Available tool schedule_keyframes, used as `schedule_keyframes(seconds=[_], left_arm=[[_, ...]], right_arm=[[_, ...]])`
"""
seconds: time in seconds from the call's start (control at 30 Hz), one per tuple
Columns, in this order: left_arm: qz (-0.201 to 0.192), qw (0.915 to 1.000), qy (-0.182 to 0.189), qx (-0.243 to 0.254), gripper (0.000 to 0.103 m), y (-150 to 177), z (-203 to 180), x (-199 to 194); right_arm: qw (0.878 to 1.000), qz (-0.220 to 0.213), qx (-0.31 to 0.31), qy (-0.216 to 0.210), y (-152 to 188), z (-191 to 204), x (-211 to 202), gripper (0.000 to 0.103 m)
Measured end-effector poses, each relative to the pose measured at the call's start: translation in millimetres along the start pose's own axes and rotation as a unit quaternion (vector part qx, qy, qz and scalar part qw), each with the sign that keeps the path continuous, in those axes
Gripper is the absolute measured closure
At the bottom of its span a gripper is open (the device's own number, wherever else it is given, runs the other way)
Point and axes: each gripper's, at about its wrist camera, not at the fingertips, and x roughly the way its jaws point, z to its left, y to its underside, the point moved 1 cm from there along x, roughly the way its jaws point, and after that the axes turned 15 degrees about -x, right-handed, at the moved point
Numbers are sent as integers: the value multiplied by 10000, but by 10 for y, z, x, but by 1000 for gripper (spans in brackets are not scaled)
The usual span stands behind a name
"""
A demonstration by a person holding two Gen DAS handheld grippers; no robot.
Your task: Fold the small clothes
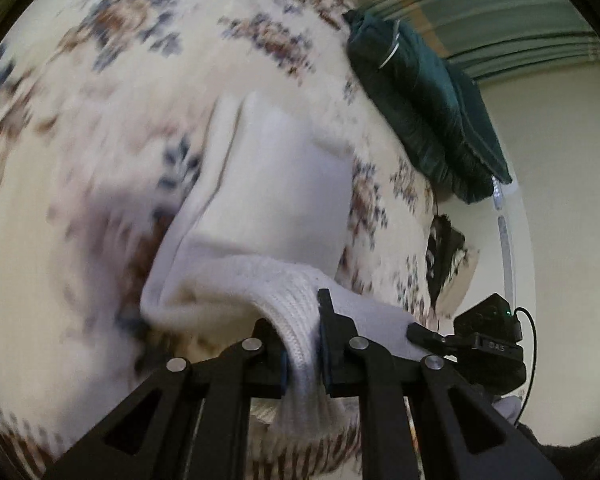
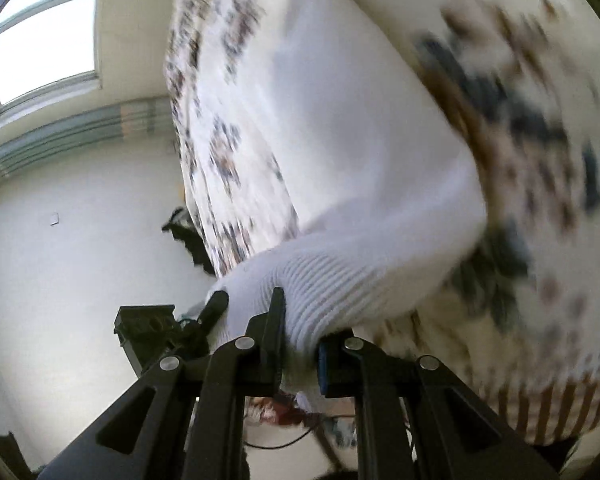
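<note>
Sock: a white ribbed sock [image 1: 268,200], lifted off the bedspread and hanging between the two grippers, cuff end nearest the cameras. Pretty blurry, so can't make out the toe end.
Left gripper: the left gripper [image 1: 302,344] is clamped tight on the ribbed cuff, fabric bunched between the black jaws and spilling out below them.
Right gripper: the right gripper [image 2: 300,344] is pinched on the same cuff just beside it, ribbing squeezed between its jaws.
Bedspread: a cream bedspread [image 1: 100,120] with blue and brown flower print, filling the space behind the sock.
Cushion: a dark green cushion [image 1: 428,108] lies on the far right edge of the bedspread.
Room: a window [image 2: 40,44] at far left in the right view, pale walls below.
</note>
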Motion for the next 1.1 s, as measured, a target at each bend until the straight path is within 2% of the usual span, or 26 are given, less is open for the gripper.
schedule_keyframes(seconds=[0.07, 0.2, 0.37, 0.4, 0.43, 0.47, 0.57, 0.6, 0.63, 0.67, 0.7, 0.77, 0.87, 0.93, 0.97, 1.0, 1.03, 1.07, 1.1], left_arm=[[-80, 9999, 78, 59, 94, -210, -130, 124], [-202, 9997, 86, 43, 94, -648, -354, 389], [-140, 9999, -6, 4, 92, -1257, -553, 887], [-71, 9998, -53, -162, 92, -1416, -545, 1015], [-42, 9997, -62, -247, 86, -1494, -543, 1065], [-57, 9993, -50, -379, 75, -1597, -529, 1118], [-263, 9971, 235, -668, 50, -1846, -480, 1155], [-358, 9960, 248, -782, 49, -1928, -453, 1153], [-415, 9952, 251, -850, 49, -1988, -434, 1147], [-446, 9948, 262, -875, 49, -2034, -419, 1144], [-474, 9955, 174, -798, 49, -2065, -415, 1145], [-508, 9977, -183, -397, 49, -2068, -459, 1175], [-246, 9959, -812, 300, 49, -2032, -529, 1415], [16, 9899, -1219, 719, 49, -1993, -563, 1656], [169, 9841, -1472, 983, 50, -1956, -579, 1813], [265, 9812, -1550, 1121, 51, -1932, -585, 1904], [320, 9783, -1624, 1244, 57, -1906, -588, 1982], [314, 9763, -1665, 1348, 90, -1884, -588, 2033], [304, 9747, -1710, 1404, 100, -1871, -583, 2057]], right_arm=[[9998, -209, -47, 32, -297, 117, -33, 90], [9988, -469, -89, 116, -1044, 72, -121, 90], [9971, -639, -129, 400, -2000, -166, 27, 90], [9975, -607, -100, 362, -2045, -307, 0, 90], [9980, -556, -39, 296, -2232, -326, 35, 89], [9981, -527, 7, 315, -2348, -355, 76, 86], [9975, -582, 264, 299, -2805, -496, 190, 83], [9972, -645, 319, 200, -2898, -530, 209, 77], [9969, -678, 361, 161, -3007, -554, 228, 65], [9967, -693, 380, 202, -3099, -569, 221, 63], [9964, -735, 326, 251, -3186, -555, 188, 63], [9968, -707, 52, 378, -3257, -488, 97, 55], [9883, -446, -744, 1252, -3237, -375, 53, 52], [9795, -166, -1081, 1694, -3187, -381, 130, 52], [9725, -16, -1260, 1958, -3166, -402, 217, 52], [9695, 65, -1362, 2038, -3136, -415, 274, 52], [9667, 177, -1457, 2095, -3121, -432, 350, 52], [9645, 282, -1536, 2128, -3098, -446, 428, 56], [9614, 345, -1632, 2189, -3088, -447, 493, 65]])
